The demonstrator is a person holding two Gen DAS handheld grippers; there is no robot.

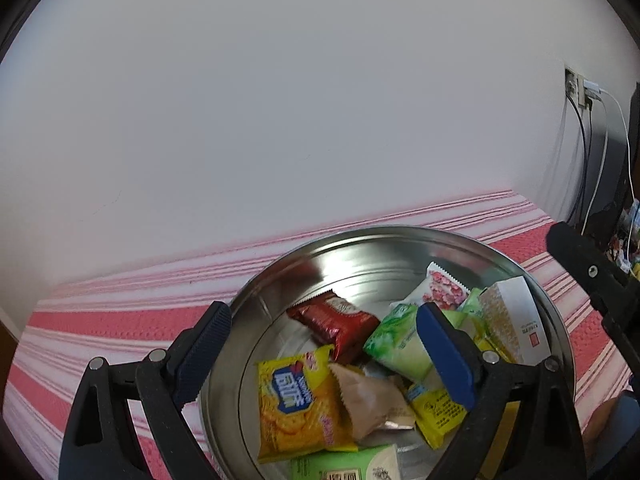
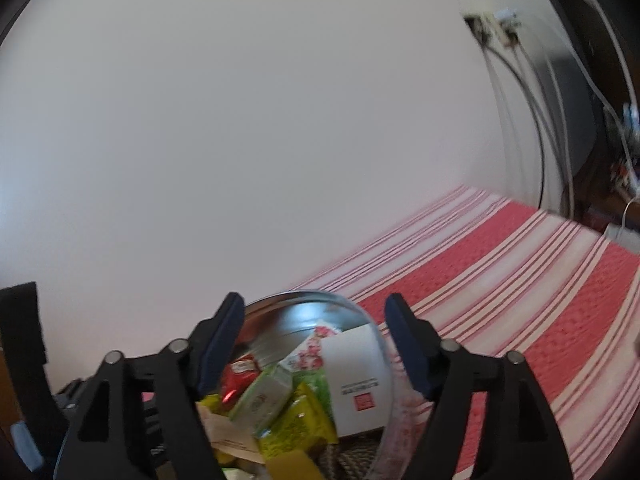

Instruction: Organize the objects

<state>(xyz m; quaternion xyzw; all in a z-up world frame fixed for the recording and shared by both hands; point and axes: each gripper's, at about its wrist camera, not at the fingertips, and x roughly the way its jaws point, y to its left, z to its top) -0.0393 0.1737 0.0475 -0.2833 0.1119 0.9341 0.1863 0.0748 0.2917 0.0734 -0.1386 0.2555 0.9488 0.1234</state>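
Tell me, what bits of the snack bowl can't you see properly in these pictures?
- Left wrist view: the green packet is cut off by the bottom edge.
- Left wrist view: the blue finger pad hides part of the light green packet.
- Right wrist view: the metal bowl and its snacks are blurred, and the gripper covers the near side.

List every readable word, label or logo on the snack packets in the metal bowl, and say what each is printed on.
Yellow cracker packet: blue badge with stylised white characters, not legible.
White box: a red square logo under a line of small print, upside down and too blurred to read.
Red wrapper: pale label, unreadable.
Green packet at the bottom edge: barcode, digits too small.
Nothing reads clearly.
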